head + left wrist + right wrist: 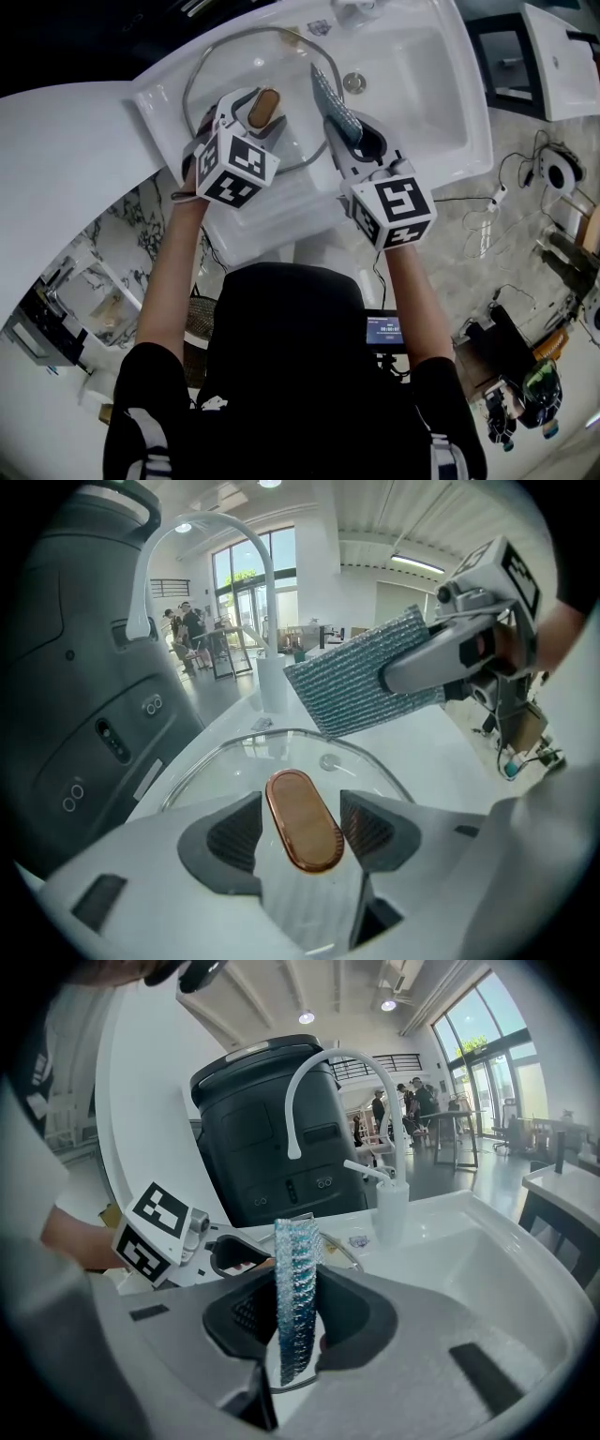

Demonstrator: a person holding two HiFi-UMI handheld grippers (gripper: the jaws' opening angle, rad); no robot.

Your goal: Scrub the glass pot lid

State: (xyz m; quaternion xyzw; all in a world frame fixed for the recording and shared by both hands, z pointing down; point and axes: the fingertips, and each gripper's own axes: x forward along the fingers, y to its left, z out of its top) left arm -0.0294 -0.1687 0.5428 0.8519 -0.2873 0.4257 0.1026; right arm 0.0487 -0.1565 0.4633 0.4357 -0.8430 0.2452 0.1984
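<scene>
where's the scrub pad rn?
Head view, center: the scrub pad is clamped in the right hand-held gripper, over the glass pot lid's right rim, just left of the sink drain.

1. Upper left of the head view, the glass pot lid (230, 66) is clear, smooth glass, ringed by a bright metal band.
2. Its handle (304, 819) gleams coppery, polished and glossy.
3. The scrub pad (352, 682) is a silvery woven mesh, rough and glinting, with blue tints in the right gripper view.
4. The sink (441, 84) shines white, smooth and glossy like glazed ceramic.
5. The left gripper (302, 827) and the right gripper (295, 1316) have matt white plastic shells, and the pads (234, 834) are dark and ribbed.
6. At the left edge of the head view, the floor (131, 220) looks like veined, polished stone.
</scene>
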